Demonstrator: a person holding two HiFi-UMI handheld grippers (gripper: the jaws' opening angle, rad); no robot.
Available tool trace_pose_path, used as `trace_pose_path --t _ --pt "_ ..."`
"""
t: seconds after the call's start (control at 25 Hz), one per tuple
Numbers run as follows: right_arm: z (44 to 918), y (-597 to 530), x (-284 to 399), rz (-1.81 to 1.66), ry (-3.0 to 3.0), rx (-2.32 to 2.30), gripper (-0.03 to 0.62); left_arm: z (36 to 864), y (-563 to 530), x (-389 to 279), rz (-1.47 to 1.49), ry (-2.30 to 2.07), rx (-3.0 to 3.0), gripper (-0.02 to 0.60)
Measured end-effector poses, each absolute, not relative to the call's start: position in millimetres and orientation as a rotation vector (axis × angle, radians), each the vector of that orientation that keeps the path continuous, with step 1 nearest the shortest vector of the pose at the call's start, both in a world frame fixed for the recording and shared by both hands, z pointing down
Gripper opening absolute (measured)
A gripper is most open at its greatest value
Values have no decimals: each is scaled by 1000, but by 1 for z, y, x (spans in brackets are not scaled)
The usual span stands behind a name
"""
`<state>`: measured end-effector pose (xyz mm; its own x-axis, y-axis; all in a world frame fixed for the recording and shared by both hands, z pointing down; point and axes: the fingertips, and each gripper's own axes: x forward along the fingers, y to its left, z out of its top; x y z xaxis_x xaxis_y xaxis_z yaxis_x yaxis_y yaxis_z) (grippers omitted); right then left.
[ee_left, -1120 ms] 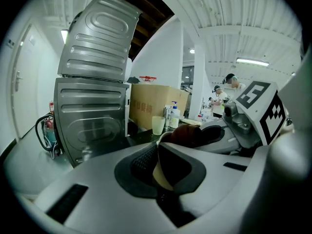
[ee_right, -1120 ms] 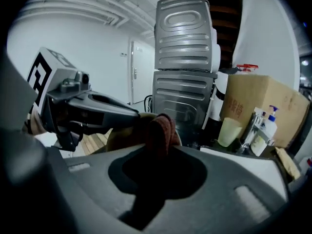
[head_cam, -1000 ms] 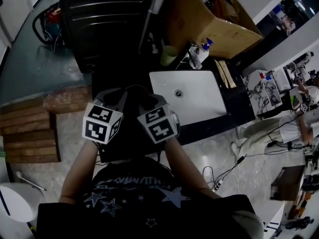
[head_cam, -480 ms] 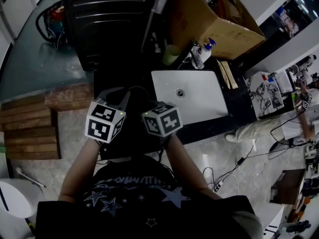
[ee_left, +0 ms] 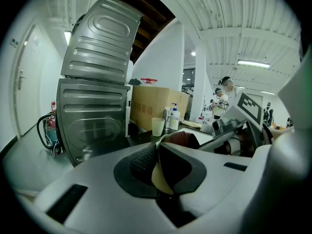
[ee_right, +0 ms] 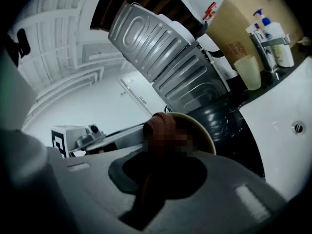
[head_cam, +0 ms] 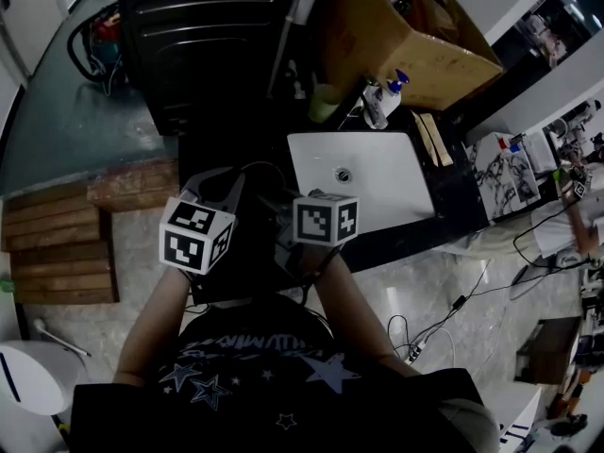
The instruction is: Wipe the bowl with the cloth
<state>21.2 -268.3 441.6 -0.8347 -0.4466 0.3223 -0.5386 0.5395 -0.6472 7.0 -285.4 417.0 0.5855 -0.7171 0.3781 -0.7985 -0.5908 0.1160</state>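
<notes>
Your left gripper [ee_left: 158, 151] is clenched on the bowl [ee_left: 162, 179]: the pale rim sits pinched between its pads. You hold the bowl in front of you, over the near edge of the dark counter [head_cam: 247, 274], just left of the white sink [head_cam: 377, 196].

Your right gripper [ee_right: 158, 172] is grasping the brown cloth [ee_right: 161, 121]. The cloth bulges out past the jaw tips and lies against the inside of the bowl, whose cream rim curves round behind it. This gripper is tilted over to one side. From the left gripper view the cloth shows as a brown lump just beyond the pads, with the right gripper's marker cube to its right.

Farther off on the counter stand a pale cup [head_cam: 323, 104] and a soap bottle [head_cam: 387, 97], with a cardboard box [head_cam: 406, 45] behind them.
</notes>
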Motion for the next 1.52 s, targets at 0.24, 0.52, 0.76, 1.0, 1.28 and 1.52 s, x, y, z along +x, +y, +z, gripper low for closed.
trace_pose_path --t 0.24,0.52,0.76,1.0,1.28,1.52 --pt "437 -273 31 1138 -2661 903 60 423 -288 0 398 -1242 2510 20" --pt "429 -275 37 1086 -2683 930 60 425 -294 -11 369 -1250 2474 20" --pt "395 -274 52 873 -2805 988 60 429 -307 -36 246 -1257 2365 18" --pt "390 -275 89 668 -2778 1162 60 418 -323 -73 75 -1302 2243 18" --pt "428 -251 61 556 -2701 978 60 400 -329 -72 -49 -1279 2221 18" --pt "431 -247 47 372 -2685 927 60 406 -322 -50 20 -1193 2270 18"
